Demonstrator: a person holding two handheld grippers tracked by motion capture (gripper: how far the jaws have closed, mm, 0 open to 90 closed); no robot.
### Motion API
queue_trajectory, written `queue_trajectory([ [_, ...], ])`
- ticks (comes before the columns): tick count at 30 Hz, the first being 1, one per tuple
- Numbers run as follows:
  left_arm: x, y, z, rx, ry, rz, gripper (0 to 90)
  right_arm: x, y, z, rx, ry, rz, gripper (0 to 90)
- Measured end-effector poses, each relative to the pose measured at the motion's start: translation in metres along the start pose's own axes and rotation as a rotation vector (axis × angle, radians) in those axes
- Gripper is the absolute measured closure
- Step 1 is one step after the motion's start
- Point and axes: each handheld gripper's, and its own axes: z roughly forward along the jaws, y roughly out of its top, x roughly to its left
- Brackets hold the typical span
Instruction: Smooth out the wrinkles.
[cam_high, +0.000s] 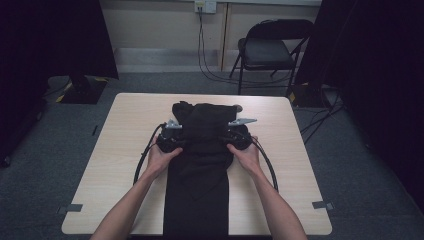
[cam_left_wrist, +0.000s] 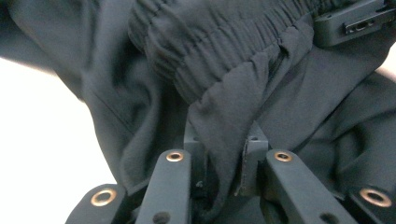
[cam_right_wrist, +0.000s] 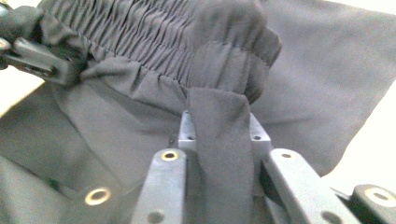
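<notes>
A pair of black trousers (cam_high: 200, 165) lies down the middle of the pale wooden table (cam_high: 120, 145), partly folded, with its gathered elastic waistband (cam_left_wrist: 219, 42) bunched near the grippers. My left gripper (cam_high: 181, 139) pinches the garment's left edge; in the left gripper view its jaws (cam_left_wrist: 224, 140) are shut on a fold of the cloth. My right gripper (cam_high: 224, 137) holds the right edge, and a strip of cloth (cam_right_wrist: 219, 140) is clamped between its jaws (cam_right_wrist: 223, 128). Each gripper view shows the other gripper across the waistband.
A black folding chair (cam_high: 270, 47) stands behind the table near the wall, with cables (cam_high: 205, 60) on the floor beside it. Dark curtains hang at both sides. The table's front edge (cam_high: 200, 234) is where the trouser legs hang over.
</notes>
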Motion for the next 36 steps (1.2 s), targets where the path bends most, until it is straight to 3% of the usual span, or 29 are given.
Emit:
queue_trajectory([
  [2, 0.000, 0.014, -0.012, -0.049, -0.020, 0.003, 78.4, 0.000, 0.009, -0.009, -0.036, 0.004, 0.004, 78.4],
  [5, -0.001, 0.038, -0.030, -0.118, -0.018, 0.012, 78.5, 0.001, 0.033, -0.029, -0.118, 0.000, 0.002, 79.4],
  [11, -0.004, 0.092, -0.068, -0.251, 0.000, 0.027, 78.8, 0.003, 0.083, -0.062, -0.231, -0.018, -0.009, 80.8],
  [17, -0.024, 0.138, -0.125, -0.375, 0.008, 0.121, 78.7, 0.014, 0.133, -0.112, -0.363, -0.019, -0.047, 81.4],
  [19, -0.035, 0.146, -0.146, -0.413, 0.003, 0.167, 78.7, 0.022, 0.145, -0.134, -0.409, -0.006, -0.056, 81.4],
  [22, -0.053, 0.149, -0.174, -0.461, -0.028, 0.196, 78.7, 0.034, 0.154, -0.158, -0.458, 0.017, -0.077, 81.4],
  [25, -0.071, 0.137, -0.194, -0.452, -0.058, 0.210, 78.6, 0.048, 0.148, -0.181, -0.487, 0.054, -0.108, 81.3],
  [26, -0.077, 0.129, -0.198, -0.436, -0.059, 0.210, 78.6, 0.052, 0.142, -0.186, -0.483, 0.067, -0.113, 81.4],
  [28, -0.085, 0.109, -0.200, -0.418, -0.102, 0.197, 78.5, 0.061, 0.125, -0.192, -0.466, 0.085, -0.143, 81.3],
  [29, -0.092, 0.088, -0.197, -0.393, -0.109, 0.183, 78.4, 0.064, 0.118, -0.192, -0.454, 0.093, -0.145, 81.3],
  [32, -0.100, 0.045, -0.186, -0.340, -0.153, 0.143, 78.5, 0.077, 0.077, -0.186, -0.383, 0.130, -0.149, 81.4],
  [36, -0.102, -0.018, -0.163, -0.247, -0.218, 0.067, 78.6, 0.089, 0.018, -0.171, -0.278, 0.173, -0.128, 81.3],
])
